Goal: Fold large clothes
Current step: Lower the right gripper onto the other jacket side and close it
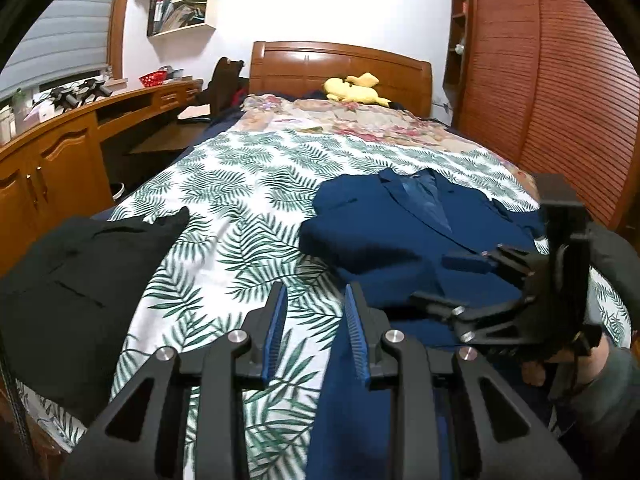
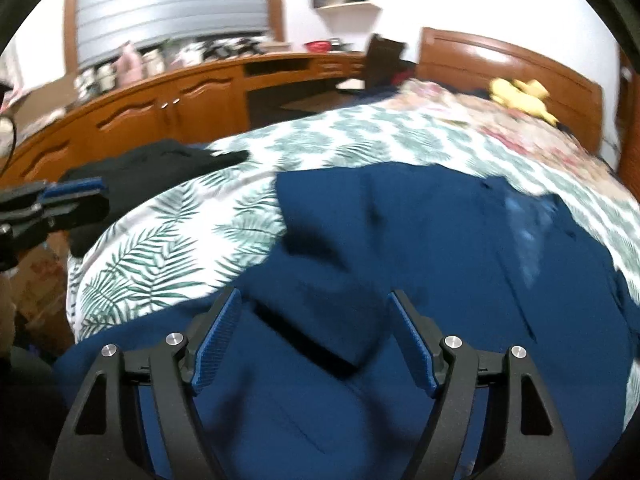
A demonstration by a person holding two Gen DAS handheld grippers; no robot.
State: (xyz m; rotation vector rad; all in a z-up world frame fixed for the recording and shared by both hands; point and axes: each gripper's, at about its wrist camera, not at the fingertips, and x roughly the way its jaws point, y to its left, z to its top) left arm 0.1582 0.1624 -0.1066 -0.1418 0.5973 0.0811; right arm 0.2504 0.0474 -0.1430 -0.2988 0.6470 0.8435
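Both views are fisheye pictures: straight lines bow outward toward the rim, so the wardrobe [image 1: 560, 92] slats and the headboard [image 1: 340, 64] curve, and black corners ring each circular frame. The room is lit evenly and fairly brightly by indoor light, with the white wall [image 1: 328, 0] washed nearly featureless. Shadows on the leaf-print bedspread [image 1: 224, 200] are soft and shallow. The left wrist view is mostly sharp, with slight softness at its edges. The right wrist view is smeared by motion blur throughout: the cabinets [image 2: 160, 112], the yellow plush toy [image 2: 520, 94] and the folds of the blue jacket [image 2: 400, 240] lose their detail. Small glints sit on the metal pins near the lens.
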